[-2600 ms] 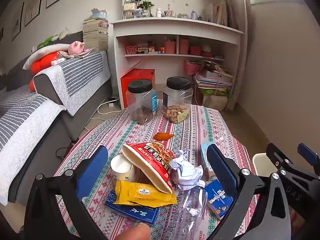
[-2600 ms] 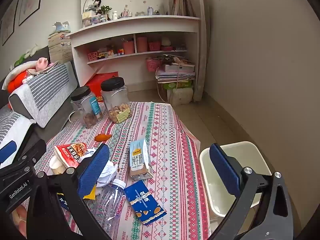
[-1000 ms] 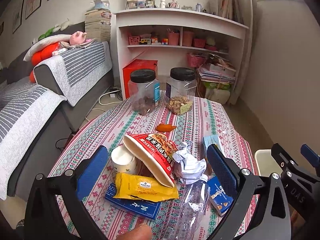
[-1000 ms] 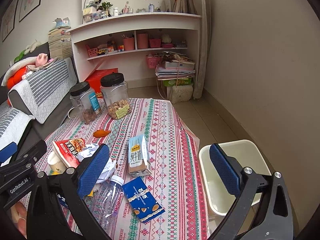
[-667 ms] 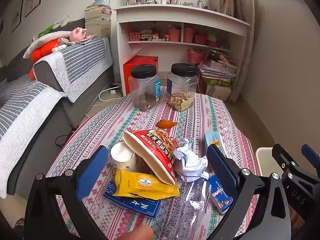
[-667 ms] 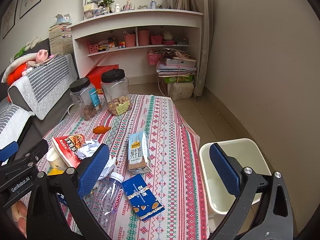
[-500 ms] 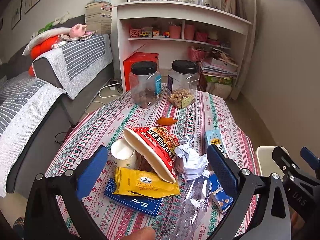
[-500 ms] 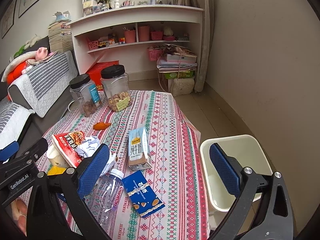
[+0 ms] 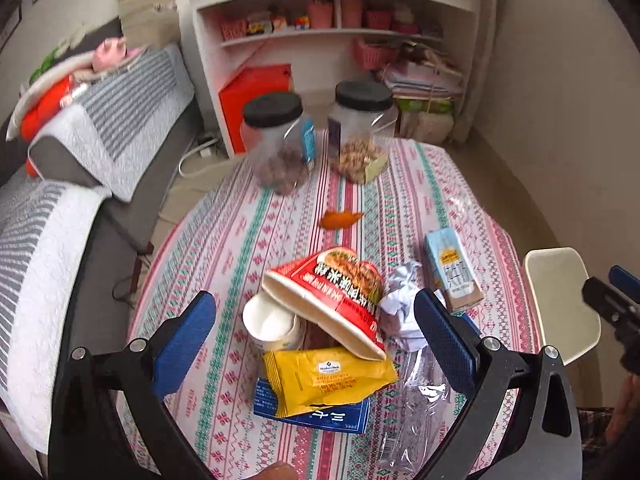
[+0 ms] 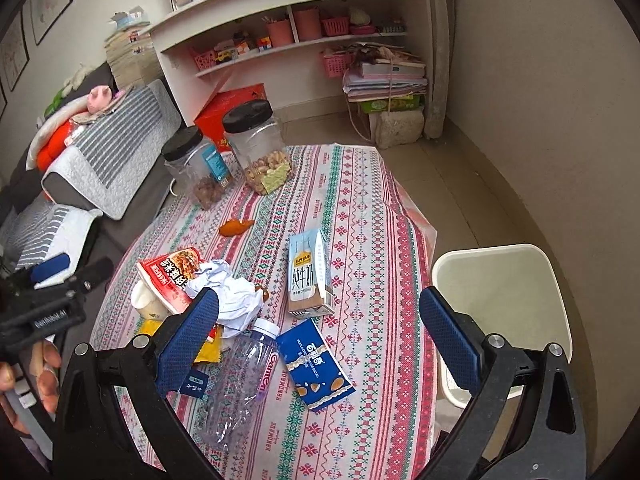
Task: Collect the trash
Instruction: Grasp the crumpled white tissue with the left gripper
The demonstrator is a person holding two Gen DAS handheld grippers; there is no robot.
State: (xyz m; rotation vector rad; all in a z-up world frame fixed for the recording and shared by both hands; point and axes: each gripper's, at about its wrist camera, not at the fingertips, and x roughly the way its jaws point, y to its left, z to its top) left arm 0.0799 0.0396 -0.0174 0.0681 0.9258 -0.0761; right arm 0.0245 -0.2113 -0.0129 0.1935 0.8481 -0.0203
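Now | left hand-held gripper (image 9: pixel 316 340) agape, seemingly above wrappers (image 9: pixel 328 384) | right hand-held gripper (image 10: pixel 320 332) agape

The table (image 10: pixel 360 208) wears a patterned cloth, with 2 black-lidded jars (image 10: pixel 256 148) at its far end and an orange scrap (image 10: pixel 236 227) nearer. Close by lie a milk carton (image 10: pixel 308 276), a blue packet (image 10: pixel 316 364), a clear bottle (image 10: pixel 240 380), crumpled paper (image 10: pixel 232 300) and a paper cup (image 9: pixel 272 322).
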